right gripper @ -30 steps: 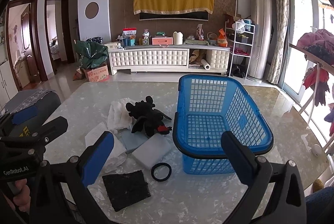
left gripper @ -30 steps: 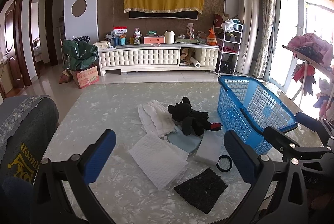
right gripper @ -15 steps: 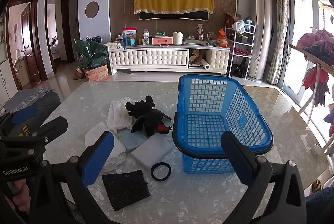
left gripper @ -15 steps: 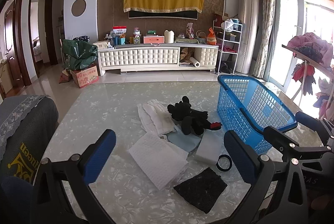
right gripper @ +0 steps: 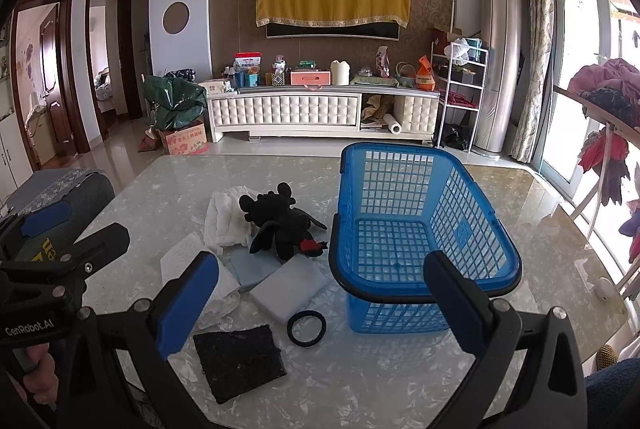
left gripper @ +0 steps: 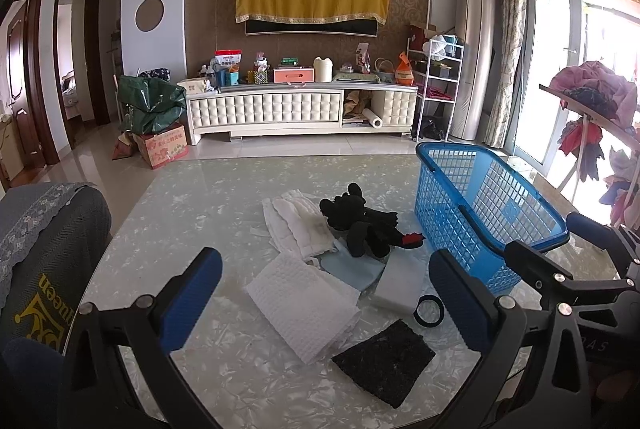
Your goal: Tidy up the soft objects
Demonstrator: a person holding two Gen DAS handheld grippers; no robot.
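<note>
A black plush toy [left gripper: 362, 225] [right gripper: 280, 221] lies mid-table on a heap of soft things: a folded white cloth [left gripper: 300, 225], a white waffle towel [left gripper: 304, 305], a pale blue cloth [left gripper: 352, 267], a white sponge block [left gripper: 398, 287] and a black scouring pad [left gripper: 384, 361] [right gripper: 238, 359]. A black ring [left gripper: 429, 311] [right gripper: 306, 327] lies beside the pad. The empty blue basket [right gripper: 424, 225] [left gripper: 480, 213] stands to the right. My left gripper [left gripper: 326, 297] hovers open over the towel. My right gripper [right gripper: 320, 305] is open above the ring and the basket's near rim.
The marble-patterned table [right gripper: 384, 377] reaches from the near edge to the far side. A grey chair back [left gripper: 44, 253] stands at the left. A person's hand [right gripper: 34, 363] holds the left gripper's handle. A clothes rack [right gripper: 608, 117] stands at the right.
Both views sit marginally nearer the pile than before; both grippers stay open and the objects have not shifted.
</note>
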